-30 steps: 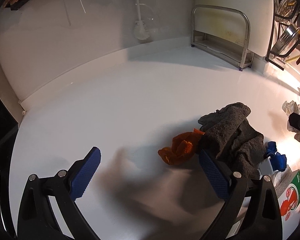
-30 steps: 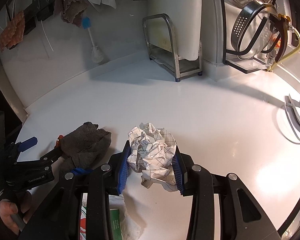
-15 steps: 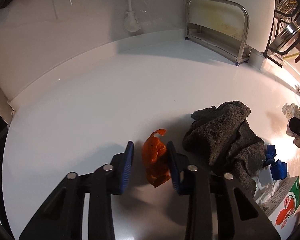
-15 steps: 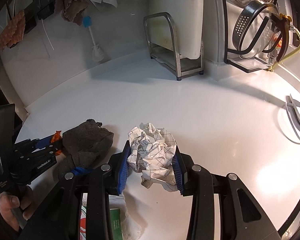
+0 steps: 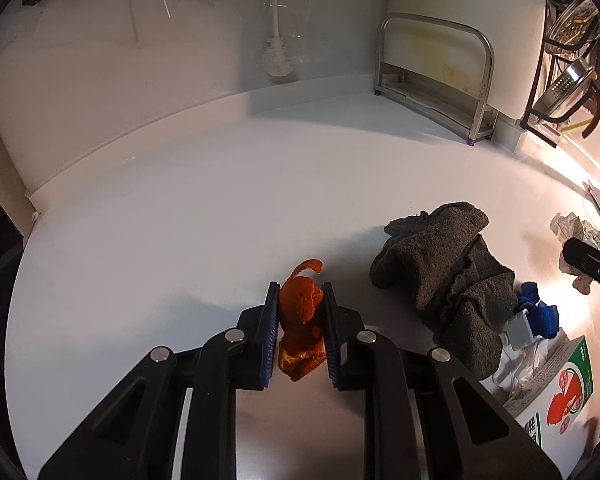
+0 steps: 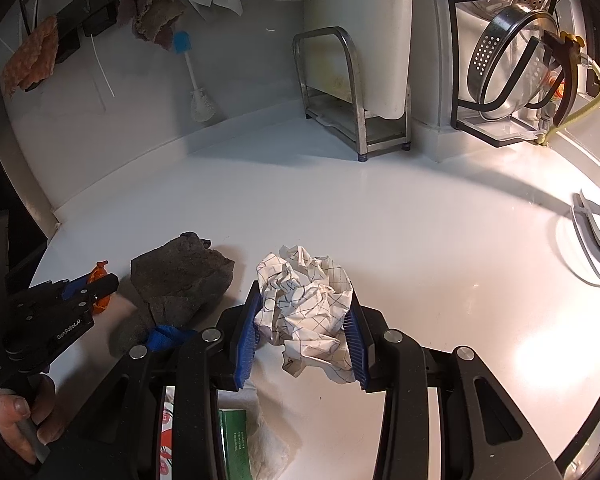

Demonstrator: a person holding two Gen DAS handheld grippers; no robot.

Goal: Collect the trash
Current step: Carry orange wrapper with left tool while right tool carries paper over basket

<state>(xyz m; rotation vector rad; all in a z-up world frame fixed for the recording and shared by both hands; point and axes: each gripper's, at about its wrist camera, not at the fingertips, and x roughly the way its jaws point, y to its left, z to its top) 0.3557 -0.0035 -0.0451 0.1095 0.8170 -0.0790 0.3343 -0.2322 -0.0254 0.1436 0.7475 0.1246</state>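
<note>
My left gripper (image 5: 300,300) is shut on a piece of orange peel (image 5: 300,312) just above the white counter (image 5: 180,220). The peel's tip also shows in the right wrist view (image 6: 99,270), between the left gripper's fingers (image 6: 100,284). My right gripper (image 6: 304,308) is shut on a crumpled ball of checked paper (image 6: 306,300), held low over the counter. In the left wrist view the paper (image 5: 576,228) and the right gripper's finger (image 5: 584,262) show at the right edge.
A dark grey cloth (image 5: 448,276) lies between the grippers, also in the right wrist view (image 6: 180,280). A blue item (image 5: 536,312), a white block and a green-and-white box (image 5: 556,384) lie nearby. A steel rack (image 6: 340,100), dish brush (image 6: 198,80) and colander rack (image 6: 512,60) stand behind.
My left gripper went from wide open to shut on the orange peel, which now stands upright between the pads. My right gripper has kept its hold on the paper ball.
</note>
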